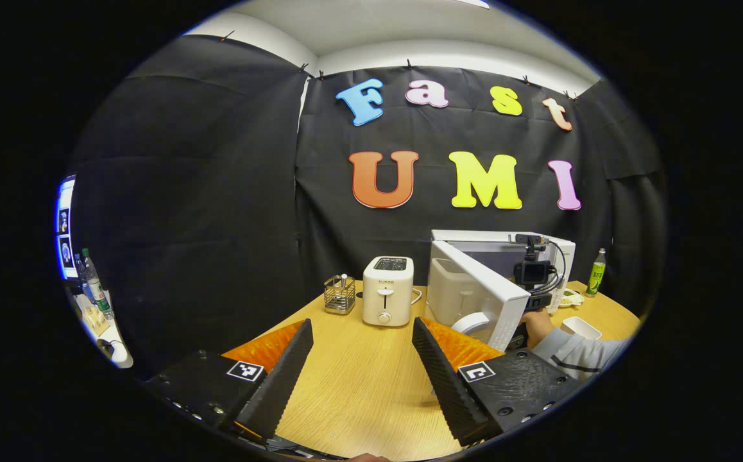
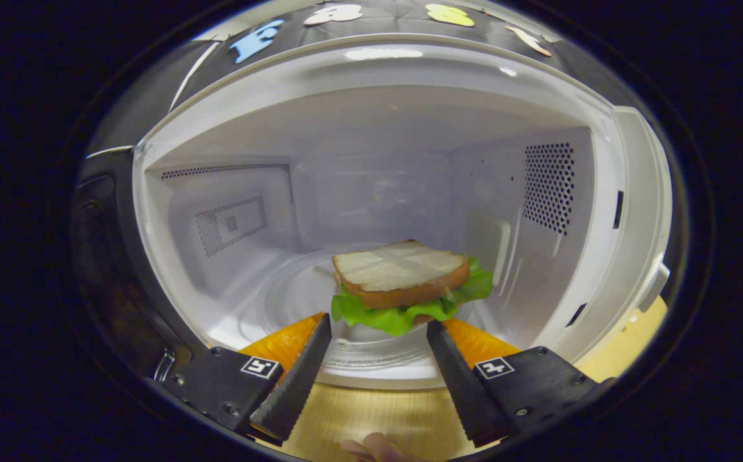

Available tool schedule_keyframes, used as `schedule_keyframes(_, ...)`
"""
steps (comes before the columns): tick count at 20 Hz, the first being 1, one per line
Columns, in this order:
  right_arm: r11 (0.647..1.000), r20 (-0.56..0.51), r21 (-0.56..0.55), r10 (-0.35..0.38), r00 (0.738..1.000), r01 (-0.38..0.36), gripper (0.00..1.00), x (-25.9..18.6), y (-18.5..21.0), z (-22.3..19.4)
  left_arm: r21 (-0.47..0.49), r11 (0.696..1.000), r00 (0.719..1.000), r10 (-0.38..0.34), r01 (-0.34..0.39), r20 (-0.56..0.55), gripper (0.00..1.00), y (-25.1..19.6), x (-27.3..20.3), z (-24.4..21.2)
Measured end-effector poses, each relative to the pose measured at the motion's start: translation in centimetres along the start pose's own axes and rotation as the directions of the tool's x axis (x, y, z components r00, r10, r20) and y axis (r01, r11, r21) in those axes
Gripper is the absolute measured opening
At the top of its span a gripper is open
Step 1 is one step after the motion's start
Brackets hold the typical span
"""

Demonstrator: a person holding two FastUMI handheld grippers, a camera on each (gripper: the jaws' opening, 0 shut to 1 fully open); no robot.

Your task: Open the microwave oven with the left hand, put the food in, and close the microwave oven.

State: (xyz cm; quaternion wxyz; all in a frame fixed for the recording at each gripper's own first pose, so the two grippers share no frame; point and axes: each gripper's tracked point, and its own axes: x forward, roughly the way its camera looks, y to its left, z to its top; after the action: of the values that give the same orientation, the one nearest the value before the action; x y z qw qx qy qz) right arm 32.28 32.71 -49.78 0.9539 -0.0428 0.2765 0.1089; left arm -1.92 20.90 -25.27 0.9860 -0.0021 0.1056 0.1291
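The white microwave (image 1: 506, 247) stands at the back right of the table with its door (image 1: 480, 292) swung open toward me. My left gripper (image 1: 362, 327) hovers open over the table, well short of it, holding nothing. My right gripper (image 2: 379, 324) is open at the mouth of the microwave cavity (image 2: 371, 186). Just beyond its fingertips a sandwich (image 2: 400, 273) of toasted bread and green lettuce rests on the turntable (image 2: 281, 292). The fingers do not press on it. In the left gripper view, the right gripper's body (image 1: 532, 273) and the hand (image 1: 538, 319) holding it are at the microwave's opening.
A white toaster (image 1: 387, 290) and a wire basket (image 1: 339, 294) stand on the wooden table (image 1: 358, 378) left of the microwave. A green bottle (image 1: 596, 273), a small plate (image 1: 570, 298) and a white dish (image 1: 580, 327) sit to its right. Bottles (image 1: 92, 289) stand far left.
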Motion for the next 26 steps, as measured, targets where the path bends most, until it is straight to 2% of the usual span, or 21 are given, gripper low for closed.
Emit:
schedule_keyframes(1, 0.999, -0.030, 0.008, 0.035, 0.999, -0.035, 0.92, -0.5, 0.6, -0.1, -0.003, 1.000, 1.000, 0.002, -0.002, -0.009, 0.94, 0.1, 0.1, -0.3)
schedule_keyframes(2, 0.997, -0.063, 0.029, 0.067, 0.996, -0.065, 0.96, -1.2, 1.0, -0.1, -0.003, 1.000, 1.000, 0.004, -0.004, -0.013, 0.94, 0.1, 0.1, -0.6)
schedule_keyframes(3, 0.995, -0.091, 0.040, 0.090, 0.992, -0.086, 0.96, -1.9, 1.3, -0.1, -0.005, 1.000, 1.000, 0.005, -0.005, -0.015, 0.94, 0.2, 0.0, -0.8)
schedule_keyframes(5, 0.996, -0.159, 0.015, 0.090, 0.983, -0.088, 0.96, -3.1, 1.1, -0.5, -0.013, 1.000, 1.000, 0.000, 0.000, -0.013, 0.94, 0.1, -0.1, -1.1)
schedule_keyframes(8, 0.992, -0.184, -0.027, 0.113, 0.976, -0.120, 0.96, -5.1, 1.0, -0.3, -0.033, 0.999, 1.000, -0.022, 0.022, 0.000, 0.94, -0.1, -0.2, -1.4)
schedule_keyframes(12, 0.991, -0.114, -0.033, 0.129, 0.985, -0.133, 0.96, -9.8, 0.1, 1.9, -0.045, 0.997, 0.997, -0.069, 0.070, 0.027, 0.94, -0.6, -0.3, -1.3)
schedule_keyframes(18, 0.984, 0.053, -0.026, 0.180, 0.982, -0.179, 0.96, -21.1, -1.3, 6.8, -0.034, 0.992, 0.993, -0.117, 0.118, 0.028, 0.93, -1.1, 0.6, -1.6)
schedule_keyframes(20, 0.987, 0.124, -0.037, 0.160, 0.979, -0.156, 0.96, -25.4, -2.8, 8.3, -0.023, 0.991, 0.991, -0.129, 0.130, 0.039, 0.87, -1.4, 1.0, -1.7)
schedule_keyframes(21, 0.987, 0.160, -0.046, 0.158, 0.974, -0.153, 0.96, -27.5, -3.4, 9.1, -0.021, 0.991, 0.990, -0.131, 0.132, 0.043, 0.80, -1.5, 1.4, -1.7)
schedule_keyframes(22, 0.987, 0.193, -0.054, 0.156, 0.969, -0.148, 0.96, -29.5, -4.0, 9.7, -0.018, 0.990, 0.989, -0.138, 0.139, 0.047, 0.66, -1.7, 1.7, -1.8)
schedule_keyframes(23, 0.989, 0.224, -0.057, 0.148, 0.963, -0.139, 0.96, -31.5, -4.8, 10.3, -0.010, 0.990, 0.989, -0.140, 0.141, 0.044, 0.59, -1.9, 2.0, -1.9)
schedule_keyframes(24, 0.991, 0.251, -0.057, 0.134, 0.959, -0.123, 0.96, -33.5, -5.6, 10.9, 0.002, 0.992, 0.991, -0.124, 0.124, 0.046, 0.47, -1.6, 2.6, -2.3)
schedule_keyframes(25, 0.992, 0.275, -0.055, 0.121, 0.954, -0.110, 0.91, -35.4, -6.3, 11.2, 0.022, 0.995, 0.994, -0.095, 0.094, 0.054, 0.36, -1.0, 2.9, -2.2)
schedule_keyframes(26, 0.994, 0.294, -0.050, 0.106, 0.950, -0.096, 0.96, -37.2, -7.1, 11.5, 0.035, 0.998, 0.997, -0.053, 0.051, 0.057, 0.26, -0.3, 3.7, -2.6)
